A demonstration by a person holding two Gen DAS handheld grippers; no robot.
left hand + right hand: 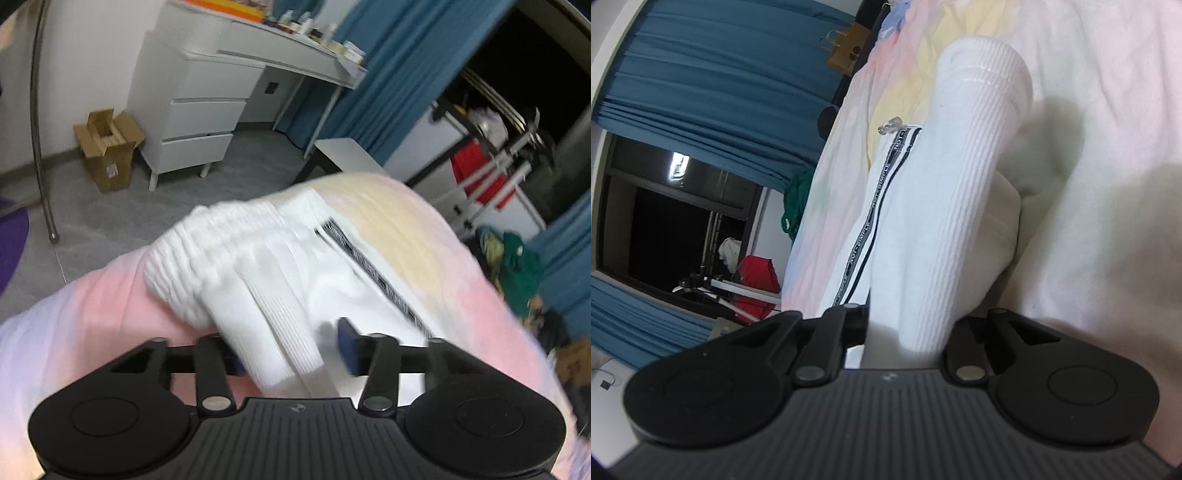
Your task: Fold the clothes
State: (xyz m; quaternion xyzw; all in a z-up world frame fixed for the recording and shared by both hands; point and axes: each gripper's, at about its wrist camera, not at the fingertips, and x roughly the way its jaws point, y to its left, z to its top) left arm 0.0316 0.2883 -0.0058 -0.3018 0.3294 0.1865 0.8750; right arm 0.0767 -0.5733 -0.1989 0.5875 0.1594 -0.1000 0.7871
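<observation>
The white garment [923,221] carries a black-edged tape [871,218] printed with repeated small lettering. Only the fragment "NOT" reads near its upper end; the rest is too small.

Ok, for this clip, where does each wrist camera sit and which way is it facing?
Left wrist: behind the left gripper, angled down over the white ribbed garment on the pastel tie-dye bedsheet, toward the white drawer desk; open jaws straddle the cloth.
Right wrist: behind the right gripper, low along the bed toward the blue curtains; jaws clamp the garment.
Shared: garment's black-lettered stripe, bedsheet, curtains, red cloth on the rack.
</observation>
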